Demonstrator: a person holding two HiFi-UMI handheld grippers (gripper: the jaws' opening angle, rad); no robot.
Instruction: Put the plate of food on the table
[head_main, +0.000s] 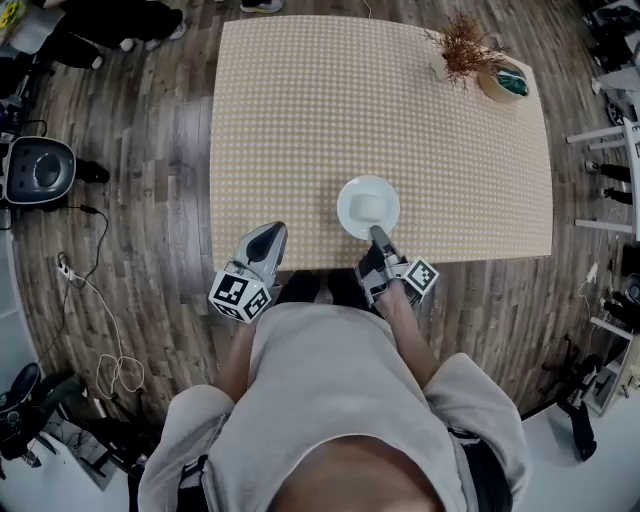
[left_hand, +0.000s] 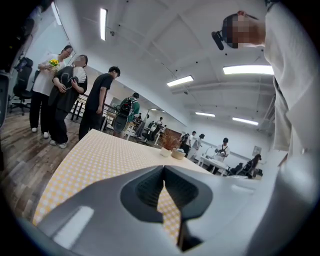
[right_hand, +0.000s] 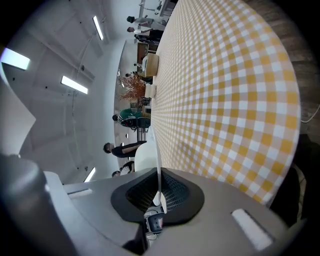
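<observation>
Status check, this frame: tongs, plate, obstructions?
Right tongs shut on plate rim. Left tongs shut, empty. Plate over table, near edge. Vase at far corner.

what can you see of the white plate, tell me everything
The white plate is round and smooth, ceramic by its look, with a pale block of food at its middle. It lies level over the checked table, close to the near edge. The right tool is shut on its near rim, seen edge-on as a thin white line between the jaws. Whether it rests on the cloth cannot be told.
</observation>
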